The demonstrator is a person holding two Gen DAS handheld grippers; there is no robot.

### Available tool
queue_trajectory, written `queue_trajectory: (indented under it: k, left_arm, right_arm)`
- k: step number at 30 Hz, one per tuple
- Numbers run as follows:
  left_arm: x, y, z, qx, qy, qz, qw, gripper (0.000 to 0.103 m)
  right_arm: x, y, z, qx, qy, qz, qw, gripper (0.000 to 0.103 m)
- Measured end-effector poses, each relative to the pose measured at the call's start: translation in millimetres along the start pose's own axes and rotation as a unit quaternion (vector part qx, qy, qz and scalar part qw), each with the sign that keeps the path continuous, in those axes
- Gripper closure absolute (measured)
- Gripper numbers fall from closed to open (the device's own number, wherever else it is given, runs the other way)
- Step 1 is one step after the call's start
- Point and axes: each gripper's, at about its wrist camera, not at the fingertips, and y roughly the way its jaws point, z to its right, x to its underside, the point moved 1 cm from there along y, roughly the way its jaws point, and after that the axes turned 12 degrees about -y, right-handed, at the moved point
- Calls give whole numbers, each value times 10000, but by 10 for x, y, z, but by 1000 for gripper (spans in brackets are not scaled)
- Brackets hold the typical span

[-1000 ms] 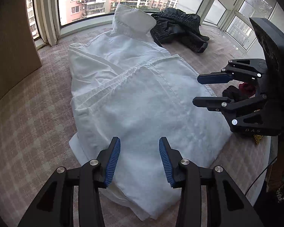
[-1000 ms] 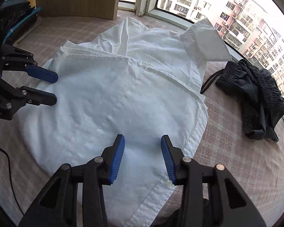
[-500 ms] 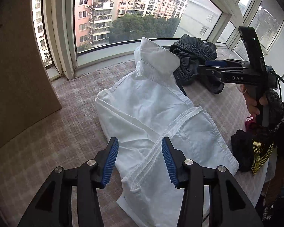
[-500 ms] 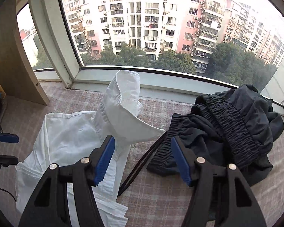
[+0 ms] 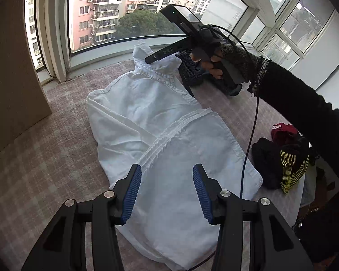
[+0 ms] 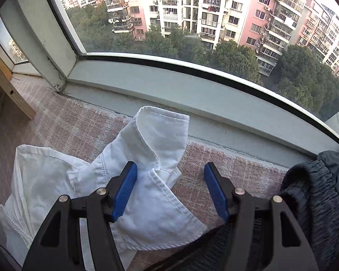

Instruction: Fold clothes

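A: Left view is showing the white shirt [image 5: 160, 122] lying partly folded below the window [image 5: 133, 6]; left gripper [image 5: 167, 192] is hovering agape, empty.

B: Right gripper [image 6: 170, 189] is hanging parted, gripping nothing, over the collar [image 6: 156, 135]; the hem is cut off there.

Shirt [image 5: 160, 135] lay along the mat [image 5: 40, 158], collar [image 6: 156, 135] at the far end next to the window sill [image 6: 192, 94], lower half folded up over the near part. Dark garment [image 6: 316, 192] lay right of the collar, just beside it, also near the sill. Small heap of clothes [image 5: 282, 158] sat right of the shirt's near end, apart from it. Wooden panel [image 5: 9, 90] stood on the left, well apart from the shirt. Window [image 6: 192, 11] rose behind the sill.
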Motion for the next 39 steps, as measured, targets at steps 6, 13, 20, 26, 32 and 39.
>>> queue_trajectory:
  k: [6,13,20,26,32,39]
  left_arm:
    - [422,-120,38,549,-591,-245,9964,57]
    - [700,296,-81,380,-852,-680,9933,57]
    - [778,278,-258,181,-1142,-546,9918,57]
    - [680,48,-171,88,-1022,-252,9944,57]
    - [587,-176,-130,-38,-982,78,9951,57]
    - [225,-399,33,-92,-586,522,9969,57]
  right_arm:
    - [-4,-213,-121,-273,-10,175,9995,92]
    - [56,-1141,-411,-496,-176,1119,9923,94]
    - [481,-2190,-873,-794,-876,1952,9736,94]
    - [1232,-2405,-1488,-864,-1714,1801,9647,94]
    - [2051,-1825,-1860,-611,-2287,621,9696,94]
    - [2406,-1445,-2035,-485,-2532,58,9662,91]
